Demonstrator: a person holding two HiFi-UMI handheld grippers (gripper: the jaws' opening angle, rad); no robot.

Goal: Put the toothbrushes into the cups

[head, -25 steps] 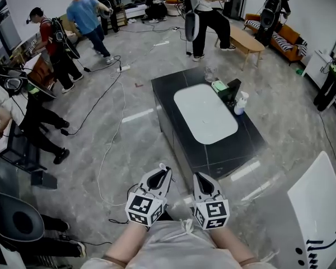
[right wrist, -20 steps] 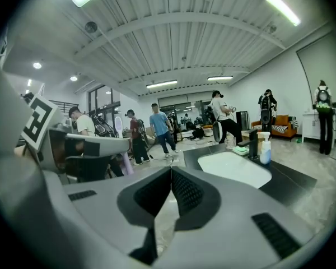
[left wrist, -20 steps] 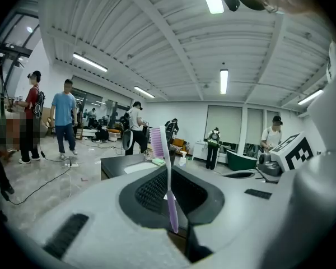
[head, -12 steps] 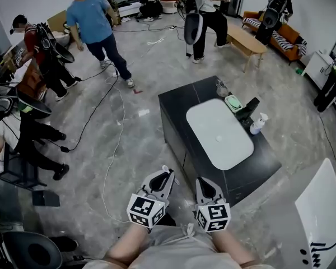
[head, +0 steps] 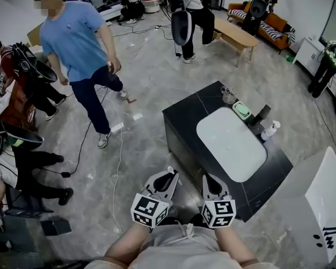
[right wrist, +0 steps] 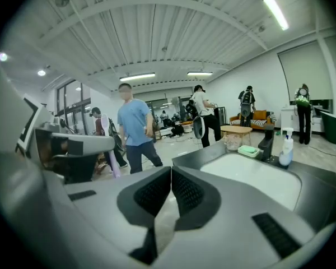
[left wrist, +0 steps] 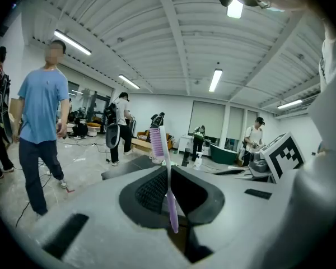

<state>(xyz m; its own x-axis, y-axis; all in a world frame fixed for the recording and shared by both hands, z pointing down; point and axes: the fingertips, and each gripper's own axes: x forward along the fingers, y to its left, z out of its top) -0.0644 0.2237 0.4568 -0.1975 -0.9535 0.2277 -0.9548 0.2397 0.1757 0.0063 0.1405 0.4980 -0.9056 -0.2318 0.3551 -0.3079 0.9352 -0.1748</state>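
1. Left gripper (head: 167, 177) is clamped on a pink toothbrush (left wrist: 167, 178). The brush stands upright between the pads, bristles up, and the handle tail pokes out below them. Right gripper (head: 208, 182) is pinched closed with nothing in it.
2. Handling guess: the brush is light, stiff plastic with a thin, smooth handle. So my worry isn't weight, it's the brush swivelling or sliding in the pads. The grip sits fairly low on the handle, which leaves a long lever above. I'd rather hold mid-handle and keep wrist moves gentle.
3. The target looks like the clear cup (head: 228, 96) at the far end of the counter (head: 185, 122), well apart from both grippers. It probably tips easily, so I'd lower the brush in rather than drop it. I can only make out one cup from here.
4. The counter is dark, glossy and stone-look, with a white basin (head: 229, 144) sunk into it. A green soap dish (head: 242, 111), a tap and a pump bottle (head: 270, 130) sit along its far right edge, near the cup.
5. The room is busy. It has a grey polished floor with cables (head: 119, 161) trailing to my left. A person in a blue shirt (head: 75, 38) is walking at far left, with more people further back.
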